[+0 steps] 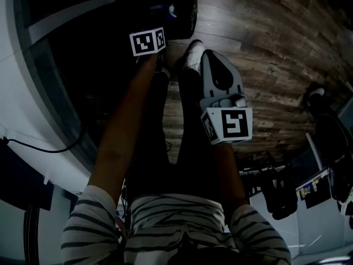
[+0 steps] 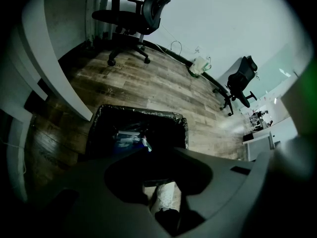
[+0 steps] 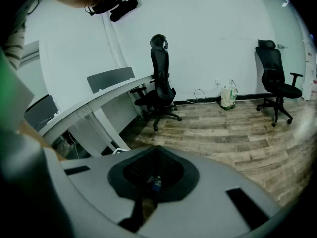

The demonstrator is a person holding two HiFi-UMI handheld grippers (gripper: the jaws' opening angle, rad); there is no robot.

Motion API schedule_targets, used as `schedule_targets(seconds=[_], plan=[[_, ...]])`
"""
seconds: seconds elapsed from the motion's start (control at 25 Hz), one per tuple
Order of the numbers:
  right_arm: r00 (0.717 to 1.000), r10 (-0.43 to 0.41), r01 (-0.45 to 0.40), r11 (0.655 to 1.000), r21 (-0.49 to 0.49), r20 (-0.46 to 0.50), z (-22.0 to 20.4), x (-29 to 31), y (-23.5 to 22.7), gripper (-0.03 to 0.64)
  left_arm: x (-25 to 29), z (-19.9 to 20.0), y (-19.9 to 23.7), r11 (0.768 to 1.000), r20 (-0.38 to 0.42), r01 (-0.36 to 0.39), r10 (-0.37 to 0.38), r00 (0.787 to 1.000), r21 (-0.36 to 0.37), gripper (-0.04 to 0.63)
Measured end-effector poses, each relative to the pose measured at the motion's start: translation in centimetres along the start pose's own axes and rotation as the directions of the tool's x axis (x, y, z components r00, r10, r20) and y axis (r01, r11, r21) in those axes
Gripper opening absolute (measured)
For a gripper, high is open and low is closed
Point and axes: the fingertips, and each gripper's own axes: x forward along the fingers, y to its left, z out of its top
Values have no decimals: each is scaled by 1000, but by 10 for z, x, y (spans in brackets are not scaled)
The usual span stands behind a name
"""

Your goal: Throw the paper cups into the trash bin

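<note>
Left gripper (image 2: 164,196), part open and empty, hangs nearer the trash bin (image 2: 136,113), just ahead below; right gripper (image 1: 207,57) closed.

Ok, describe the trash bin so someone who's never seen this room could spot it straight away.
Find the curved white desk on the wood floor. Just off its near end stands the bin. It's the only low, open-topped box there, lined with a shiny black bag, unlike the wheeled black chairs further back.
</note>
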Motion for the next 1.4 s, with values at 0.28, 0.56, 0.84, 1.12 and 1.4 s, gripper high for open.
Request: schedule_targets(seconds=[0.28,0.56,0.84,1.12,1.4], plan=[[1000,10,-9,1000,-20,29,23,-11,4,17,-23,-2,-10,1000,17,-4,4,1000,-13,98],[999,5,-4,1000,-15,32,30,-23,2,17,-49,8,-19,999,66,-16,18,998,-28,59],[998,11,-10,1000,-15,61,52,-38,9,17,-86,26,-36,999,147,-6,12,989,-41,25],[996,37,-34,999,-41,84,71,-44,23,17,-124,45,-55,999,223,30,-19,975,-45,25],[995,39,-34,998,-55,97,85,-53,31,17,-156,50,-67,997,286,64,-51,957,-37,23]])
